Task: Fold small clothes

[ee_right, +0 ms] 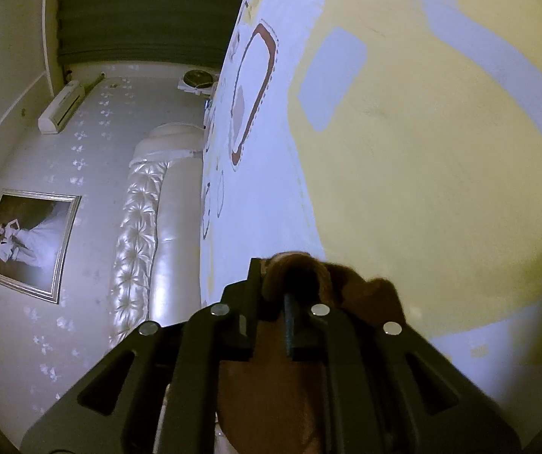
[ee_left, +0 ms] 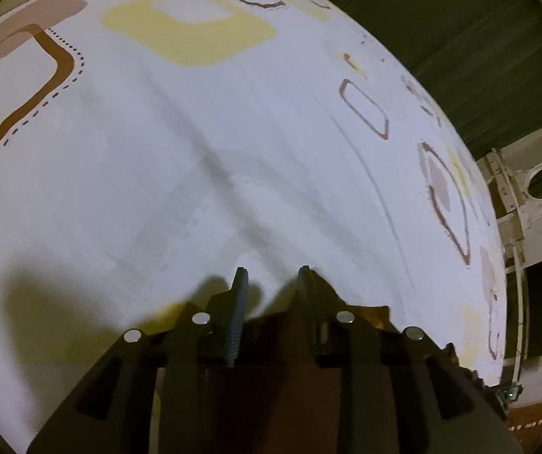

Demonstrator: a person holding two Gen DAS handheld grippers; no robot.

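Observation:
A brown garment (ee_left: 286, 378) lies on the white patterned bedsheet (ee_left: 195, 151), under the base of my left gripper (ee_left: 272, 278). The left jaws stand apart, and bare sheet shows between the two tips. In the right wrist view the same brown garment (ee_right: 376, 295) is bunched up around my right gripper (ee_right: 282, 268). Its jaws stand narrow with cloth filling the gap and bulging over the tips. The right-hand fingertip is hidden by the fabric. More brown cloth hangs below the right gripper's body. A large yellow patch of the bedsheet (ee_right: 422, 151) lies just ahead of it.
The bed's edge curves down the right of the left wrist view, with a dark green curtain (ee_left: 460, 56) beyond. The right wrist view shows a tufted headboard (ee_right: 138, 227), a framed picture (ee_right: 28, 242) and an air conditioner (ee_right: 61, 108) on the wall.

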